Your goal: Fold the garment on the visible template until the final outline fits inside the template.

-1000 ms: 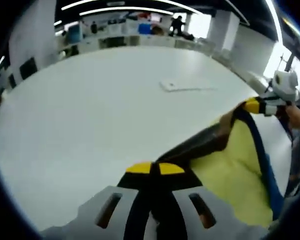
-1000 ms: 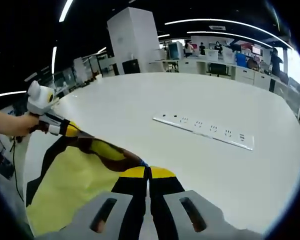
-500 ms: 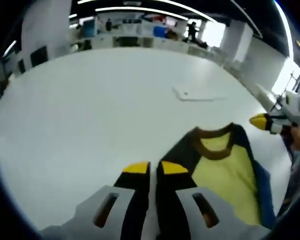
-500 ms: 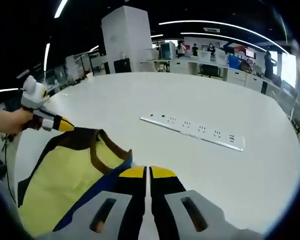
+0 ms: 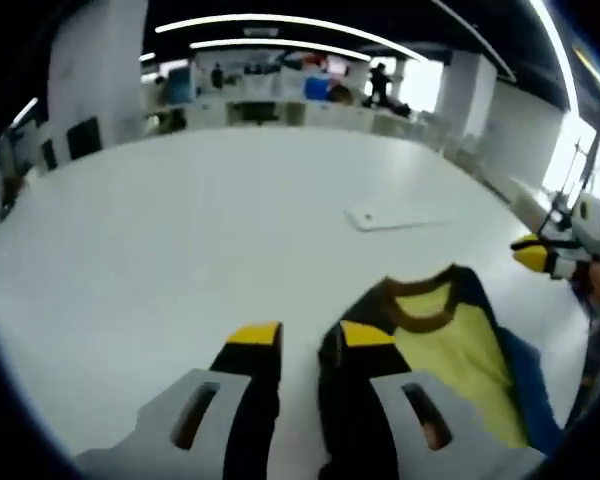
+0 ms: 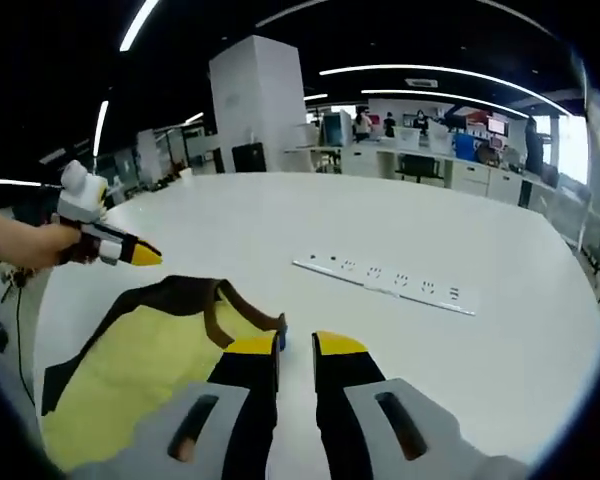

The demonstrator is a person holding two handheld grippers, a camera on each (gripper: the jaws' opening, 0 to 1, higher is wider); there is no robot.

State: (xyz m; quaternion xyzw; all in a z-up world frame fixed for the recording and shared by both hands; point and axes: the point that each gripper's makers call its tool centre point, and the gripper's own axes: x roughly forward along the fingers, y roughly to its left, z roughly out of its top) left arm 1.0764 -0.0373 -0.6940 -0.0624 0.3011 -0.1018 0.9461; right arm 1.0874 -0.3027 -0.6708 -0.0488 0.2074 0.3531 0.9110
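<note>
A yellow garment [image 5: 445, 345] with a brown collar and dark blue edges lies flat on the white table [image 5: 180, 230]. In the left gripper view it spreads to the right of my left gripper [image 5: 310, 338], whose jaws stand open and hold nothing; the right-hand jaw is close to the dark shoulder edge. In the right gripper view the garment [image 6: 140, 350] lies to the left of my right gripper [image 6: 296, 347], also open and holding nothing, with its left jaw next to the collar. The left gripper [image 6: 110, 245] hovers past the garment's far edge, and the right gripper [image 5: 542, 256] shows at the right.
A white power strip [image 6: 390, 282] lies on the table beyond the garment, also seen as the power strip [image 5: 395, 217] in the left gripper view. A hand [image 6: 30, 245] holds the left gripper. Desks and people stand far behind.
Both grippers were shut on the garment's shoulders and held it up a second ago. They have since opened and let go, and the garment now lies flat on the table.
</note>
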